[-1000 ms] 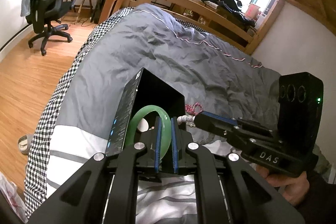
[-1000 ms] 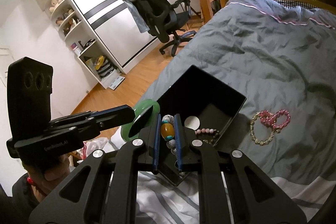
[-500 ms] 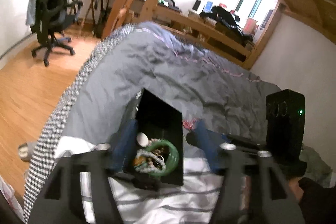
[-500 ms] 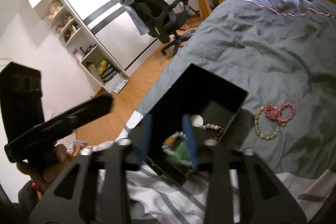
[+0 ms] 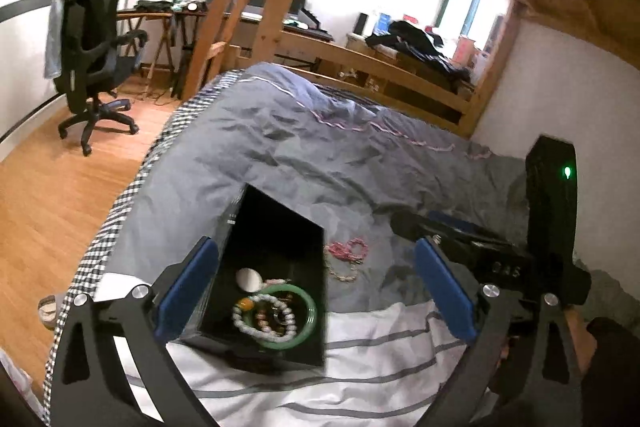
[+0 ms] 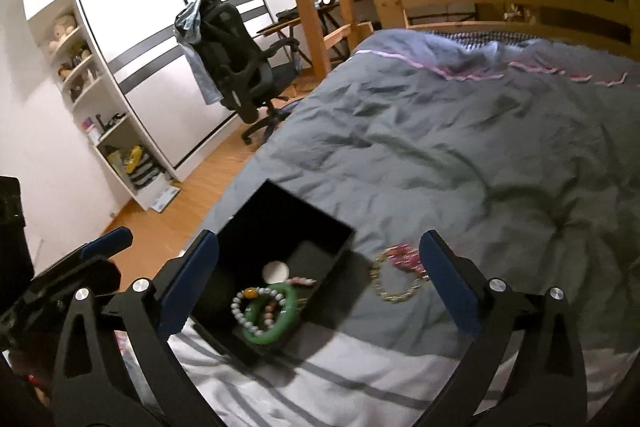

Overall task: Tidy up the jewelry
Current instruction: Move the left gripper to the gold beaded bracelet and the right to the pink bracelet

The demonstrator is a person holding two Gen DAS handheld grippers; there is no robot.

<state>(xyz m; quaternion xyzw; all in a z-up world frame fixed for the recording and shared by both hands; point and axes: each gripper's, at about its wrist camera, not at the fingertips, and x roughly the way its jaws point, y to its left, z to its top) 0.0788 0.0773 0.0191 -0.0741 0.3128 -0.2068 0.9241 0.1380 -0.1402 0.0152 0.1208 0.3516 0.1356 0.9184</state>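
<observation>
**Both pieces dropped into the box**

A second ago the left gripper (image 5: 316, 291) pinched the green bangle (image 5: 298, 319) and the right gripper (image 6: 320, 287) a white beaded bracelet (image 6: 250, 307); now both lie in the black box (image 6: 320, 227), bracelet across bangle, beside a white disc (image 5: 248, 278). Both grippers hang above with jaws spread wide, holding nothing. The box sits near the bed's foot edge. Just beside it on the grey duvet (image 6: 460, 147) lie a pink bracelet (image 5: 347, 250) and a gold chain (image 6: 390, 285), touching.
</observation>
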